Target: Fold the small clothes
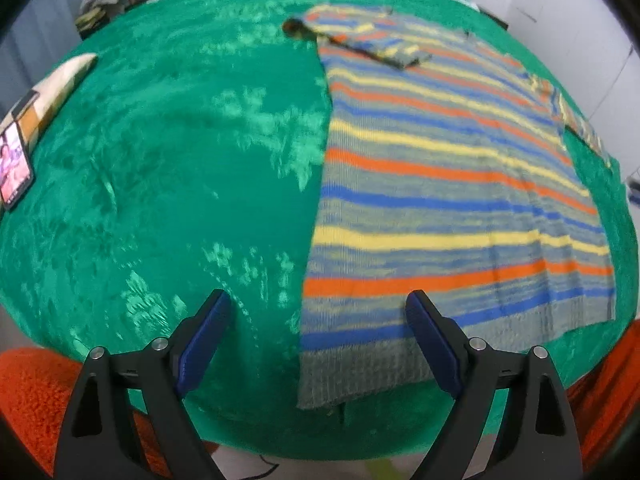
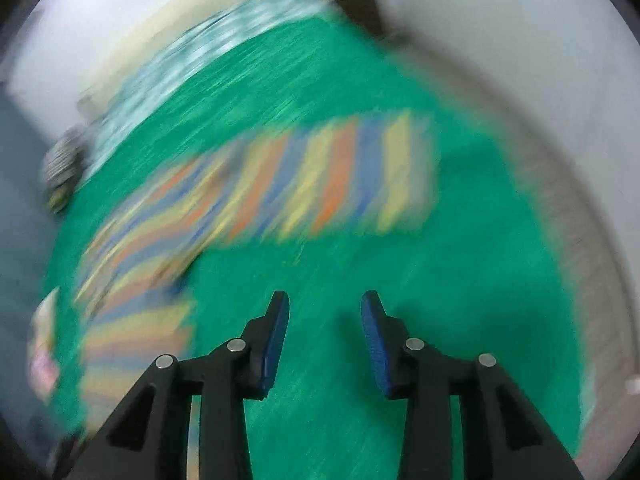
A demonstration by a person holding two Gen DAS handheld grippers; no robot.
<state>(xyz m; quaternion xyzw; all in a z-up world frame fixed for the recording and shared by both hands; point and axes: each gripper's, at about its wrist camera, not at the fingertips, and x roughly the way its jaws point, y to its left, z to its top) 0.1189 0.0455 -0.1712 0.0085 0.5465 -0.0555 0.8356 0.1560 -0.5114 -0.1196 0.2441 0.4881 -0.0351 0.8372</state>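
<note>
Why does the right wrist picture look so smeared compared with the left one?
Right wrist view: heavy motion blur streaks the striped sweater and green cover; only the right gripper stays sharp. Left wrist view: mostly crisp, with fisheye bulge, sheen patches on the cover, the sweater mildly soft.

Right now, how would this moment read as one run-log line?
stage: mid-fold | striped knit sweater: flat on green plush blanket, one sleeve folded in | left gripper: open, empty | right gripper: open, empty, view blurred
</note>
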